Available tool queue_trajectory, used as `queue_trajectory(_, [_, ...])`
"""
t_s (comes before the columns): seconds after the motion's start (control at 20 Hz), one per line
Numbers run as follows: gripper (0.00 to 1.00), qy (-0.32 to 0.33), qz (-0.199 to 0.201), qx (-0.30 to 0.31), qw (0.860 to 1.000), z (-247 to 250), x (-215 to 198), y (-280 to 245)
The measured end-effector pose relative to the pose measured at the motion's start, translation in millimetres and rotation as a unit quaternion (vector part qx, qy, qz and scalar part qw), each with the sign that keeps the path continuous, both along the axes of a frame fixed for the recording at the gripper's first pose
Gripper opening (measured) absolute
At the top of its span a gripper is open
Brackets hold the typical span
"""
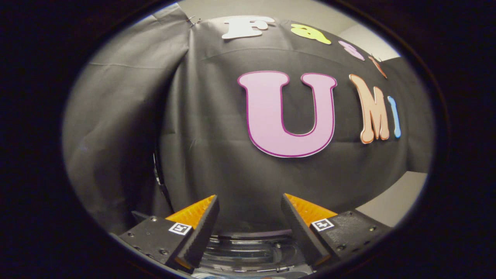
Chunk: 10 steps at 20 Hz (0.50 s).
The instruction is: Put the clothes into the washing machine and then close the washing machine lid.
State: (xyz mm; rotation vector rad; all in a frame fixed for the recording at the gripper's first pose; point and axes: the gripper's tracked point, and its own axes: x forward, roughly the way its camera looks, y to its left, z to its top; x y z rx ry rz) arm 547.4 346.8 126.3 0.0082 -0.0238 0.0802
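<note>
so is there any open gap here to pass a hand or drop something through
The gripper is open with nothing between its fingers; that gap is free. Through it, just below, lies the washing machine rim with a clear curved part inside. Whether the opening itself is free cannot be told. Ahead, the black cloth wall closes things off.

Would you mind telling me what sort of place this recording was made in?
Probably a staged recording booth, not a real laundry room: black cloth hangs as the wall, with plain pale wall beyond it. The open, empty claw points at it, above a washing machine's round rim.
</note>
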Motion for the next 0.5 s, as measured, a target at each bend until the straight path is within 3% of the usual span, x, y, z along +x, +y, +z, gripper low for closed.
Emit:
queue_trajectory(0.3, [0.98, 0.04, 0.01, -0.015, 0.999, -41.6, 9.0, 14.1])
queue_trajectory(0.35, [0.99, 0.007, 0.008, 0.004, 1.0, -32.3, 4.8, 13.2])
queue_trajectory(0.5, [1.0, -0.009, 0.011, -0.004, 1.0, -31.2, 2.0, 13.0])
